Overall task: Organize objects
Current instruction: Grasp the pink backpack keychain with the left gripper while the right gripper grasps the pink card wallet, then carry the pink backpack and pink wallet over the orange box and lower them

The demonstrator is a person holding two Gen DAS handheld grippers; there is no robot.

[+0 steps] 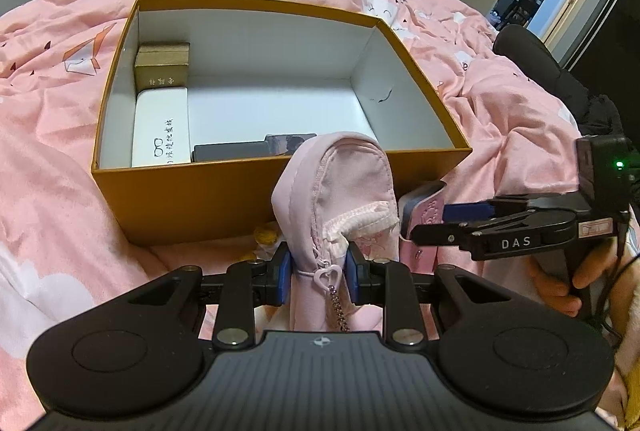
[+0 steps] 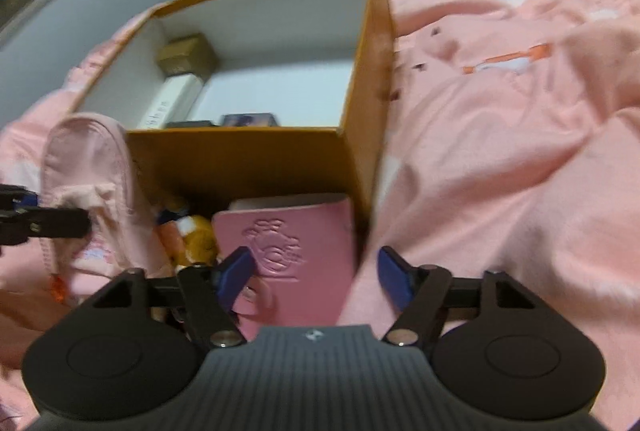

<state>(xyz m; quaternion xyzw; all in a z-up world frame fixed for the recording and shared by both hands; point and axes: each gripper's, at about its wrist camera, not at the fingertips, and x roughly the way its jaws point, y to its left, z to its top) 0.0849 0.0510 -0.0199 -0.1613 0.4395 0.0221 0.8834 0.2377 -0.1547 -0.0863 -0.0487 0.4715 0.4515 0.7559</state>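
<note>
My left gripper (image 1: 319,271) is shut on a pale pink zip pouch (image 1: 340,191) and holds it upright just in front of the open orange box (image 1: 240,191). The pouch also shows at the left of the right wrist view (image 2: 88,171). My right gripper (image 2: 316,275) is open, its fingers on either side of a pink embossed booklet (image 2: 288,251) lying on the bed against the box's near wall (image 2: 240,159). In the left wrist view the right gripper (image 1: 420,223) reaches in from the right over the booklet (image 1: 424,211).
Inside the box lie a white glasses case (image 1: 160,127), a small gold box (image 1: 162,65), a dark flat item (image 1: 228,153) and a small card box (image 1: 288,143). A yellow plush toy (image 2: 192,235) lies between pouch and booklet. The pink duvet (image 2: 500,151) surrounds everything.
</note>
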